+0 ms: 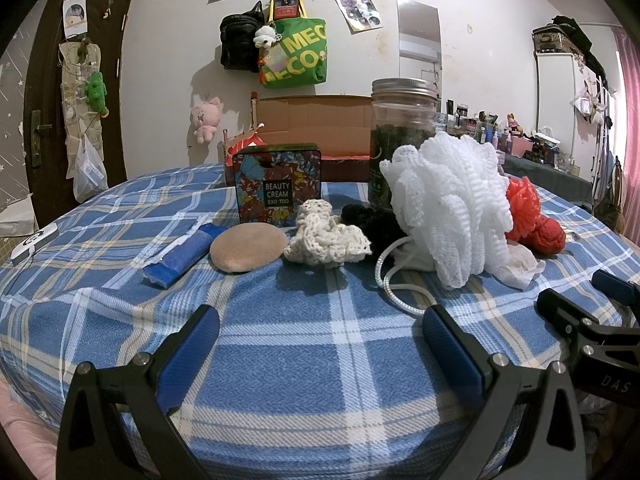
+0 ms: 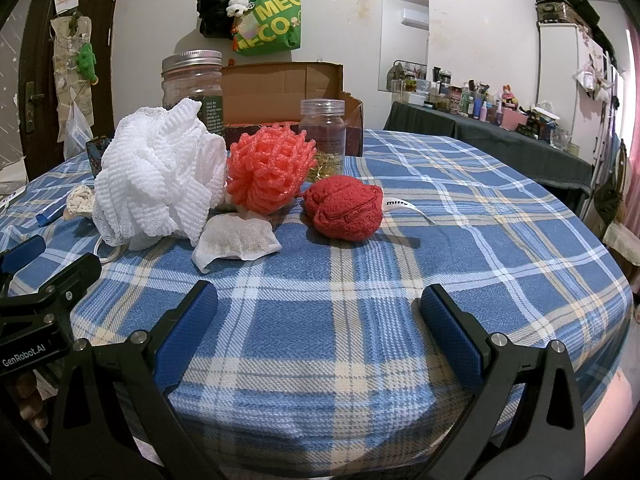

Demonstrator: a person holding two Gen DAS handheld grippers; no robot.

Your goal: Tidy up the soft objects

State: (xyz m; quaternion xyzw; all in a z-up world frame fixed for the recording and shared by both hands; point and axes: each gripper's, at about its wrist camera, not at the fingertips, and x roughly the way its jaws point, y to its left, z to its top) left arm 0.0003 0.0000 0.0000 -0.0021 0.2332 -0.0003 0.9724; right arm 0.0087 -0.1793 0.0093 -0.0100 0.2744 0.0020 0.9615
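Soft things lie in a row on the blue plaid cloth (image 1: 320, 344). From the left: a tan round sponge (image 1: 248, 246), a cream crocheted piece (image 1: 326, 240), a black fuzzy item (image 1: 370, 218), a big white mesh pouf (image 1: 450, 204) (image 2: 160, 178), a coral mesh pouf (image 2: 270, 168), a red knitted ball (image 2: 346, 206) and a white flat pad (image 2: 236, 242). My left gripper (image 1: 320, 344) is open near the front edge, short of the crocheted piece. My right gripper (image 2: 320, 326) is open too, empty, in front of the red ball.
Behind the soft things stand a patterned Beauty Cream tin (image 1: 276, 184), a tall metal-lidded jar (image 1: 402, 132), a small clear jar (image 2: 322, 136) and an open cardboard box (image 2: 280, 88). A blue packet (image 1: 180, 256) lies left. A cluttered side table (image 2: 492, 120) stands at right.
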